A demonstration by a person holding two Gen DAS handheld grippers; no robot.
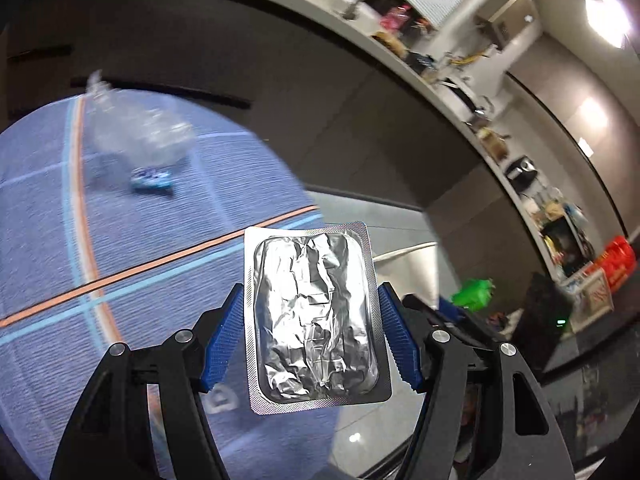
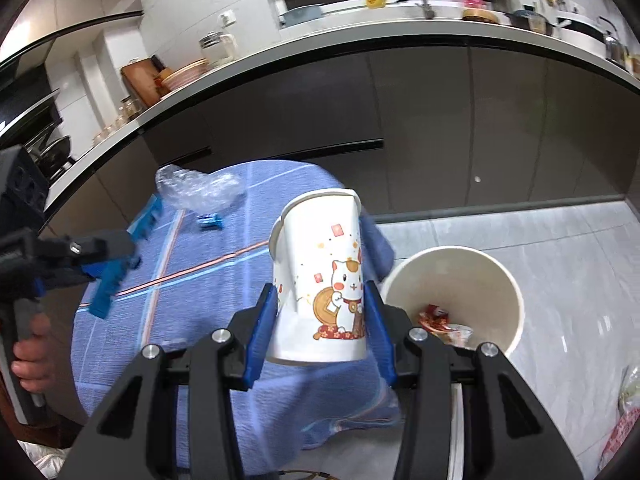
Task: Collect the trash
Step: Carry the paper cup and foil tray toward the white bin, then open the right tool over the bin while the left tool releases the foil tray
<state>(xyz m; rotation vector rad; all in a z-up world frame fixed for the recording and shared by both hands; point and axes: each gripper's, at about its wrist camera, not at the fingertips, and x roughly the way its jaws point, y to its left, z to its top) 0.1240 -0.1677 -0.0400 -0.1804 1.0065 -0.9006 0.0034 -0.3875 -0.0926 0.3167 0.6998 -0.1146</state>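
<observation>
Foil blister (image 1: 312, 316) clamped in left gripper (image 1: 312, 336); paper cup (image 2: 320, 284) clamped in right gripper (image 2: 322, 328), bin (image 2: 452, 280) at three o'clock.

We see a silver foil blister pack (image 1: 312, 316) upright between blue pads, a creased paper cup (image 2: 320, 280) with a cat print likewise clamped, a crumpled clear plastic bag (image 2: 196, 190) and small blue wrapper (image 2: 209, 222) on the blue-clothed table (image 2: 192, 312), and a white bin (image 2: 452, 268) holding wrappers.

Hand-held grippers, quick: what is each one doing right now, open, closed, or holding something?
Left hand-held gripper: closed on a silver foil blister pack.
Right hand-held gripper: closed on a paper cup with a cat print.
</observation>
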